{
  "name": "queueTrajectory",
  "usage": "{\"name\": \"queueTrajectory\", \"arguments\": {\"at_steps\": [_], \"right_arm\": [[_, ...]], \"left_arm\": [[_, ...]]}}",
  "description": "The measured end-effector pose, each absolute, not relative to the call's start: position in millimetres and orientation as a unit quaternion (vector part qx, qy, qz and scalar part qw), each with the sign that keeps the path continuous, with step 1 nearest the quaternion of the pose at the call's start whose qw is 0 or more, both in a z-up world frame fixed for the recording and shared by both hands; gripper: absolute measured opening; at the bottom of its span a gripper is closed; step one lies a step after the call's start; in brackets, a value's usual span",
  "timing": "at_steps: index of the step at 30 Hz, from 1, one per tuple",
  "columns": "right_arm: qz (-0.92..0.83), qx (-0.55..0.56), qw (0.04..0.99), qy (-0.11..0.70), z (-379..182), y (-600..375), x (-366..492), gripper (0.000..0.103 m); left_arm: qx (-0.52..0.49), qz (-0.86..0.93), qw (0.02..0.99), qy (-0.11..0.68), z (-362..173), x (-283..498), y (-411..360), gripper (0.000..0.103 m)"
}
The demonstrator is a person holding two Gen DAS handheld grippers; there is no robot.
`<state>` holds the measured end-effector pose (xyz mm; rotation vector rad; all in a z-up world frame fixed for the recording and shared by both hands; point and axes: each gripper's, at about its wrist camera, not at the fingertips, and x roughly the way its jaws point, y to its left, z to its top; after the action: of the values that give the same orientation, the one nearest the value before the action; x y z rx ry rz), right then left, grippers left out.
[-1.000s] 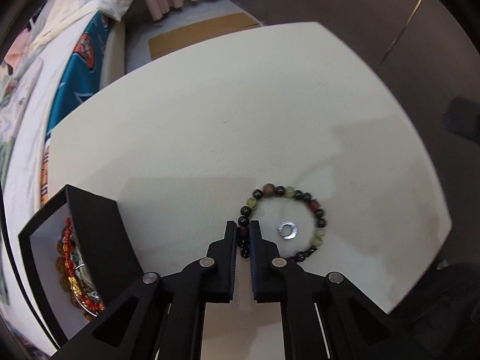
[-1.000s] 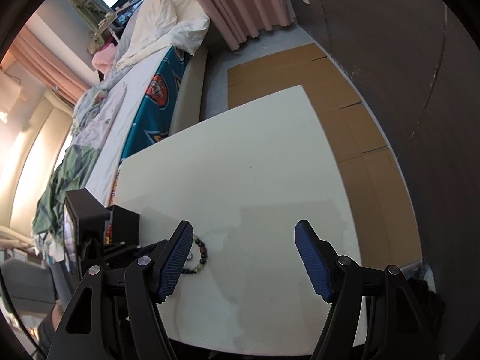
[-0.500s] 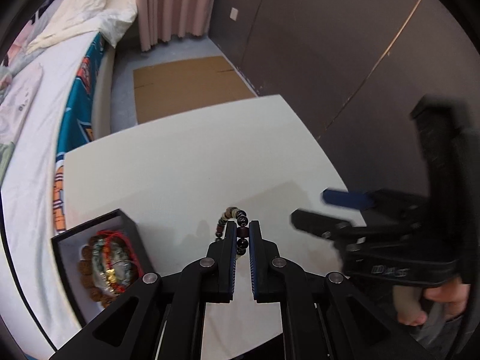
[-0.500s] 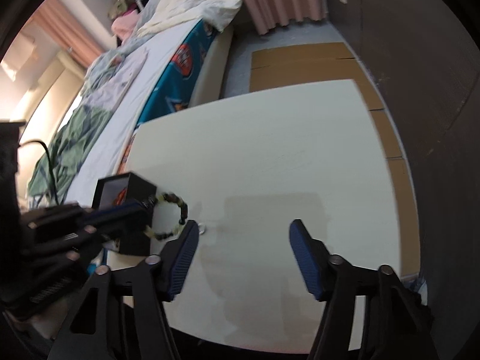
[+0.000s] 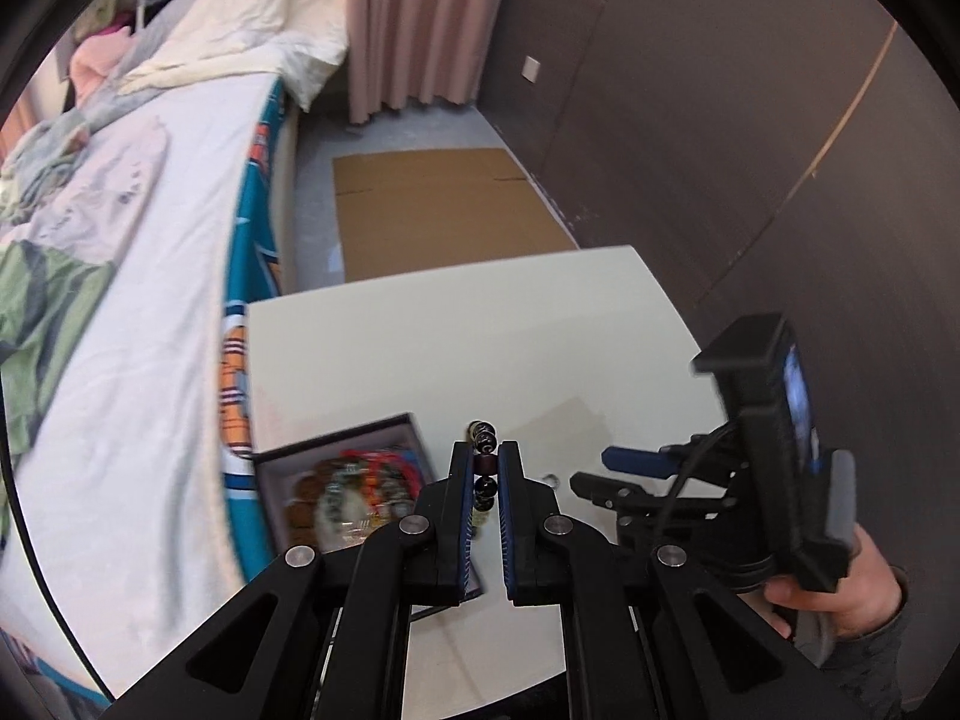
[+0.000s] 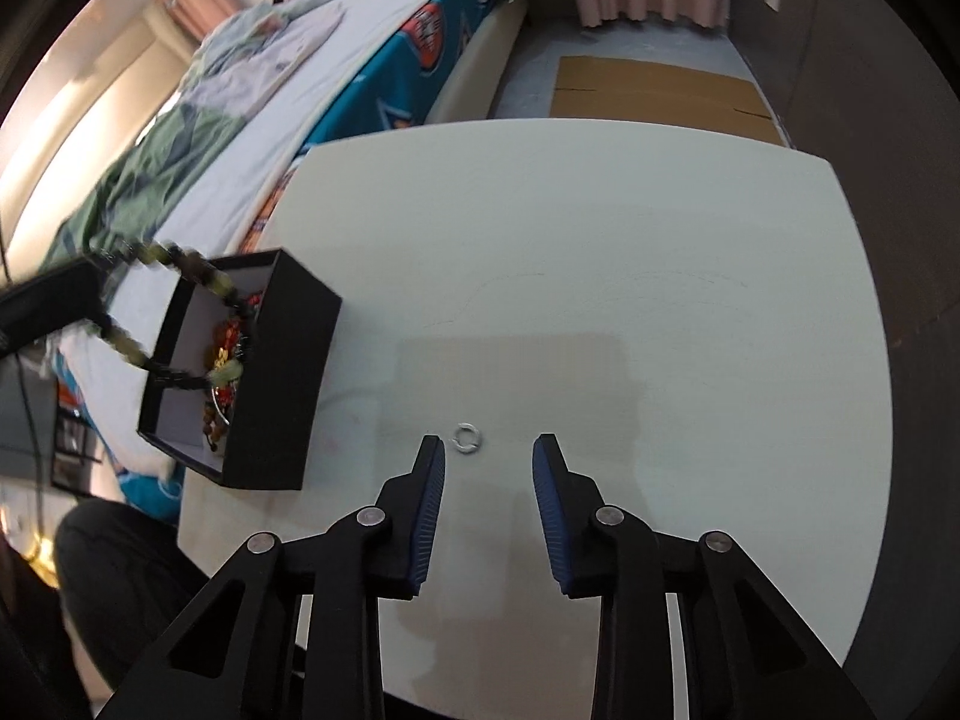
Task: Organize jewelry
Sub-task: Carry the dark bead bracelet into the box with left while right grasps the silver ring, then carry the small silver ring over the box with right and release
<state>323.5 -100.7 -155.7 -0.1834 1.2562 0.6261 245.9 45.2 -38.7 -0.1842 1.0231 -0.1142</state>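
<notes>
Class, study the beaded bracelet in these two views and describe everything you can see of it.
The beaded bracelet is a loop of round beads, pale green, black and dark reddish brown, glossy like stone or glass. It is off the table, pinched between the pads of the left tongs, which grip a brown bead. The loop hangs down, blurred, over the open black box. Nothing else touches it.

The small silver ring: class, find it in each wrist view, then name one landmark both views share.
Left wrist view: the small silver ring lies on the white table, just right of the left tongs.
Right wrist view: the ring lies just ahead of the right tongs' tips.
Shared landmark: the black jewelry box.
</notes>
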Motion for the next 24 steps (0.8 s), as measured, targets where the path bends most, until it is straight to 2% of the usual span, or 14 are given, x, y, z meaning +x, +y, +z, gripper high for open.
{"name": "queueTrajectory", "arguments": {"at_steps": [5, 7, 8, 9, 15, 22, 24], "right_arm": [[0.285, -0.120, 0.755, 0.578, -169, -80, 322, 0.031], [0.279, -0.137, 0.752, 0.581, -177, -73, 320, 0.024], [0.274, -0.145, 0.751, 0.583, -180, -70, 320, 0.015], [0.269, -0.153, 0.750, 0.585, -184, -67, 320, 0.013], [0.275, -0.176, 0.757, 0.566, -175, -60, 306, 0.013], [0.299, -0.140, 0.778, 0.534, -130, -64, 295, 0.013], [0.310, -0.124, 0.784, 0.524, -116, -64, 292, 0.013]], "left_arm": [[-0.085, -0.032, 0.869, 0.486, -34, 238, 67, 0.008], [-0.085, -0.026, 0.869, 0.486, -34, 233, 72, 0.008], [-0.084, -0.023, 0.869, 0.488, -36, 233, 75, 0.008], [-0.082, -0.021, 0.868, 0.489, -36, 232, 77, 0.008], [-0.078, -0.020, 0.863, 0.498, -43, 230, 83, 0.008], [-0.092, -0.006, 0.843, 0.530, -65, 235, 92, 0.008], [-0.082, 0.001, 0.839, 0.538, -67, 234, 94, 0.013]]}}
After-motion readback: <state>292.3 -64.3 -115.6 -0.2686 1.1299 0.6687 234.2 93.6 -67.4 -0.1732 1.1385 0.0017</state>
